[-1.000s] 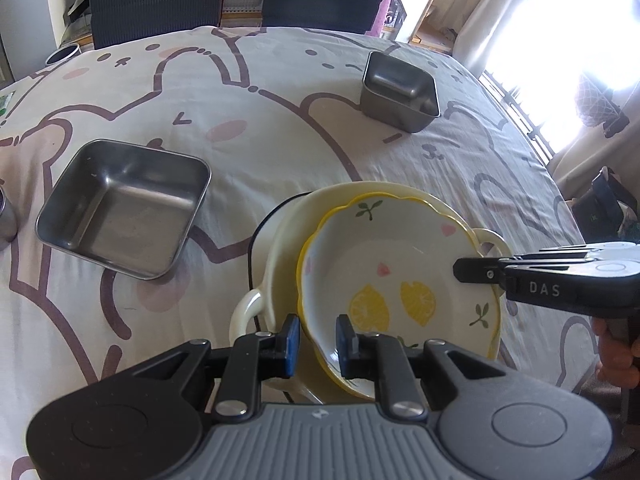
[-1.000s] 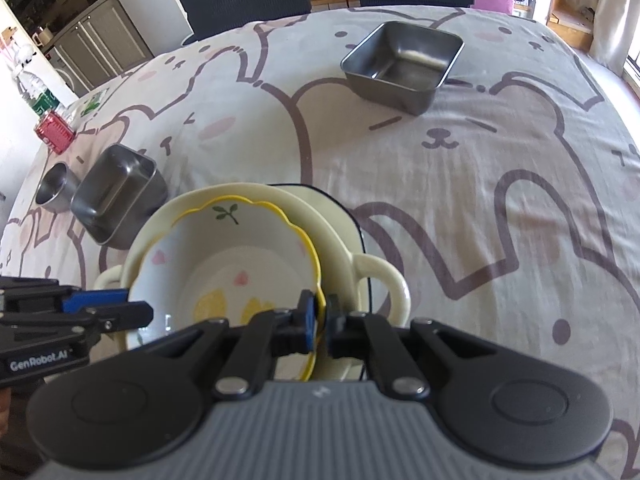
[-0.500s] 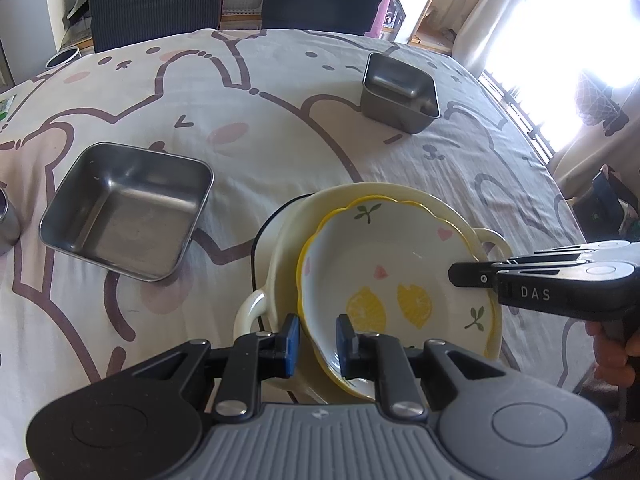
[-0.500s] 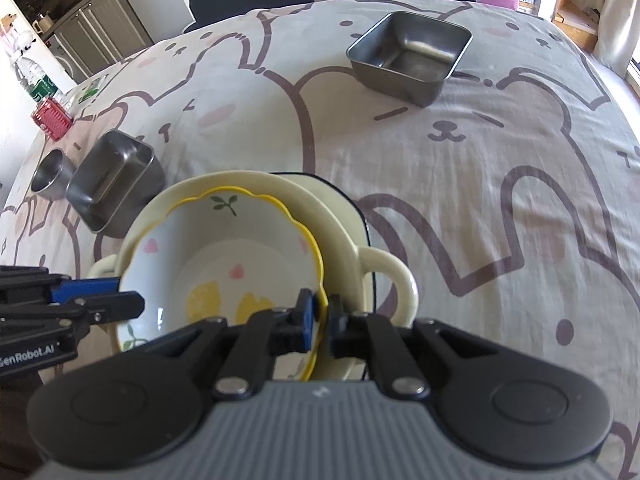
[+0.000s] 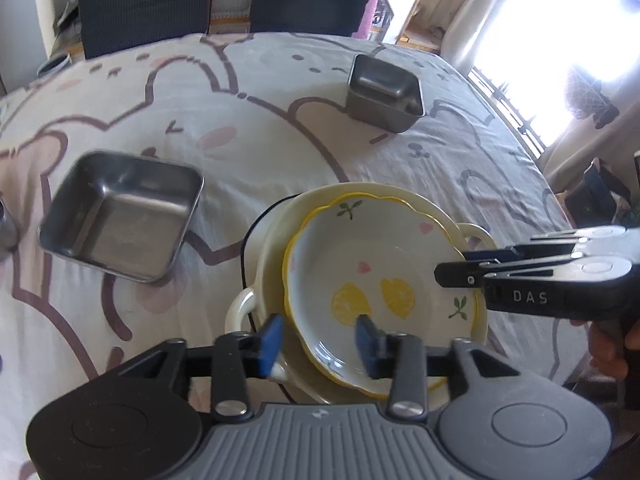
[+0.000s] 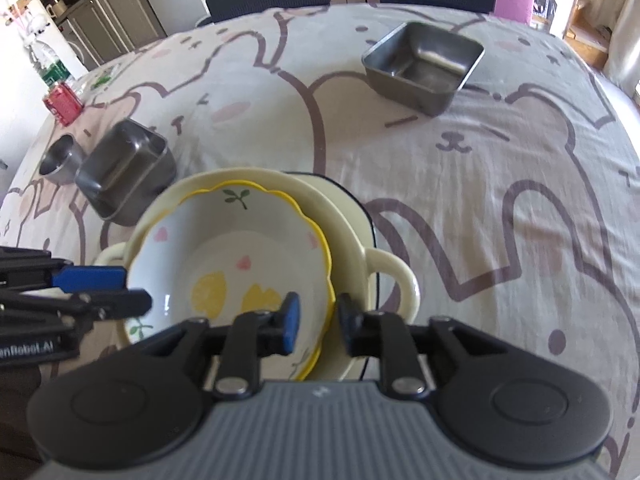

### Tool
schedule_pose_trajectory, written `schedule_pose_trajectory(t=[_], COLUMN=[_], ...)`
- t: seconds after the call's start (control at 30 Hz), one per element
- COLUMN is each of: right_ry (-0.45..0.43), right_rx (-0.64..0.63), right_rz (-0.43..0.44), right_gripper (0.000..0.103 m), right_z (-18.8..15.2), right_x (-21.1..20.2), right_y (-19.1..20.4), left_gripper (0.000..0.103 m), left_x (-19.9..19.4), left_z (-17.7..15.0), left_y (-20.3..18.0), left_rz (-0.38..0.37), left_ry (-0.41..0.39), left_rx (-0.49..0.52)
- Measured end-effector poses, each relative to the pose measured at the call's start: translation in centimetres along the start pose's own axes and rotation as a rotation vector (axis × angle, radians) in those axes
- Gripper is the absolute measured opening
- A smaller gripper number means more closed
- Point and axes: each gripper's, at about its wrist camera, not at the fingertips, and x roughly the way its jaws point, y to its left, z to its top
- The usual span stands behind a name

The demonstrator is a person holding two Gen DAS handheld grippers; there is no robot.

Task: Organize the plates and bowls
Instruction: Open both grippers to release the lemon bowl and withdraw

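We see a tabletop (image 5: 280,92) covered by a grey cloth printed with cartoon bears, with two dark chairs (image 5: 144,4) at its far edge. Near the front edge sits a cream two-handled dish (image 5: 276,236), and nested inside it is the lemon bowl (image 5: 384,280), white with a scalloped yellow rim and two lemon slices painted on its floor. A large square steel tray (image 5: 120,216) lies toward the left edge, just beside the dish but apart from it. A smaller square steel tray (image 5: 384,92) stands toward the far right corner, well apart from the rest. In the right wrist view a small round steel cup (image 6: 60,158) sits beside the large tray at the left edge, with a red can (image 6: 62,104) farther back.

Our left gripper (image 5: 320,342) has its blue-padded fingers spread wide, straddling the near rim of the lemon bowl and holding nothing. Our right gripper (image 6: 316,322) is parted too, with a clear gap on either side of the bowl's right rim, which passes between its fingers without being pinched.
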Motion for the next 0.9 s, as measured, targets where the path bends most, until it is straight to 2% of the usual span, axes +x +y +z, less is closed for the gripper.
schedule_pose_trajectory(t=[0.03, 0.13, 0.3, 0.4, 0.5, 0.57, 0.63, 0.67, 0.77, 0.9], right_ry=[-0.007, -0.025, -0.053, -0.074, -0.106, -0.128, -0.156, -0.17, -0.224, -0.313], right_rx=[-0.001, -0.004, -0.002, -0.005, -0.004, -0.007, -0.016, -0.022, -0.042, -0.03], right_rz=[0.001, -0.003, -0.001, -0.003, -0.013, -0.012, -0.015, -0.02, -0.049, -0.066], right_gripper=[0.036, 0.038, 0.046, 0.054, 0.063, 0.07, 0.08, 0.081, 0.09, 0.103], right_z=[-0.1, -0.4, -0.9, -1.2, -1.4, -1.6, -1.9, -2.0, -2.3, -2.3], right_x=[-0.3, -1.0, -2.3, -3.2, -4.1, -4.8, -5.6, -6.0, -7.1, -8.4], right_y=[0.0, 0.0, 0.0, 0.0, 0.0, 0.1, 0.4, 0.5, 1.0, 1.2], left_gripper=[0.044, 0.045, 0.052, 0.058, 0.068, 0.079, 0.087, 0.09, 0.098, 0.103], left_x=[-0.2, -0.6, -1.5, -2.2, -3.0, -3.6, -4.3, -4.7, -5.9, -7.5], left_z=[-0.1, -0.4, -0.7, -0.9, -1.1, -1.2, -1.3, -1.3, -1.4, -1.4], left_y=[-0.2, -0.2, -0.1, -0.1, -0.2, -0.2, -0.2, -0.1, 0.4, 1.7], left_rz=[0.007, 0.009, 0.008, 0.002, -0.01, -0.014, -0.009, -0.005, 0.004, 0.009], left_ry=[-0.004, -0.007, -0.028, -0.045, -0.065, -0.088, -0.115, -0.13, -0.178, -0.243], left_rx=[0.013, 0.022, 0.024, 0.025, 0.022, 0.019, 0.016, 0.014, -0.013, -0.062])
